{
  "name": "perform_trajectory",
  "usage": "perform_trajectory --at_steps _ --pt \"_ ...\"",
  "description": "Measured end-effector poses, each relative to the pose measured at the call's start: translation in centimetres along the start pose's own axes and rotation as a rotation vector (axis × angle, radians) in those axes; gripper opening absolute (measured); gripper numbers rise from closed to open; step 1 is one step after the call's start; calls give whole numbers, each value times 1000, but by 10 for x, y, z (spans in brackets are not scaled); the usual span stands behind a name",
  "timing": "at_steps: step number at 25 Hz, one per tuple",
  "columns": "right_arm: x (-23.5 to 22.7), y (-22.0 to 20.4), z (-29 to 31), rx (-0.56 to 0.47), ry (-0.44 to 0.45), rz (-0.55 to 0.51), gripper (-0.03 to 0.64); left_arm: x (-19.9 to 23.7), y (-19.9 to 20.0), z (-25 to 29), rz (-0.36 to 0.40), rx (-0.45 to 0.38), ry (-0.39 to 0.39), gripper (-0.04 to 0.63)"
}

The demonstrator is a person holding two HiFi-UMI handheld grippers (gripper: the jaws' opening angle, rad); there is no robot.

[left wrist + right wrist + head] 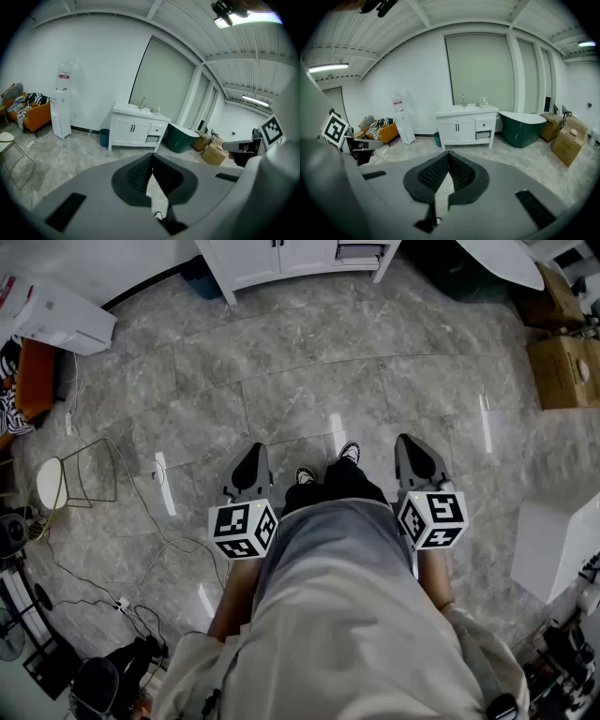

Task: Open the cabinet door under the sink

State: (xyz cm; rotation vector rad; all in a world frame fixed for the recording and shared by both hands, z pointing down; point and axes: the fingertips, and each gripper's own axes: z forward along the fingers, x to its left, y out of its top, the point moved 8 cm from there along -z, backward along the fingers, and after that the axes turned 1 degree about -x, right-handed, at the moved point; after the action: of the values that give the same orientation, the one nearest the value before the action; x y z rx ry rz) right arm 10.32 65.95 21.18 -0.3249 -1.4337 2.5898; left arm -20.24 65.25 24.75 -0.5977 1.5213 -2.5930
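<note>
Left tongs (pixel 250 463) and right tongs (pixel 416 457) are sitting pinched together, empty, the sink cabinet (pixel 483 124) standing well apart at 12 o'clock. Its closed doors (pixel 458 131) are facing the person (pixel 347 615), length running 9-to-3, a green bathtub (pixel 521 127) crowding 3 o'clock.

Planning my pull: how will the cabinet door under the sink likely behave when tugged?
The cabinet door looks like a rigid white panel, so it should swing, not flex. Its dark handle looks slim, perhaps slippery to pinch. The vanity stands on thin legs, so a hard tug might shift it.
</note>
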Motion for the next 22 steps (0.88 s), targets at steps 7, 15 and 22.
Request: perform_trajectory --at_steps 7,15,22 --pt "16 -8 4 7 53 -2 11 -6 0 3 14 6 -32 -3" --pt "16 -6 14 -39 119 33 12 -23 9 18 126 4 -33 -2" --pt "-6 17 49 -66 123 46 12 -27 30 51 129 5 -32 -2"
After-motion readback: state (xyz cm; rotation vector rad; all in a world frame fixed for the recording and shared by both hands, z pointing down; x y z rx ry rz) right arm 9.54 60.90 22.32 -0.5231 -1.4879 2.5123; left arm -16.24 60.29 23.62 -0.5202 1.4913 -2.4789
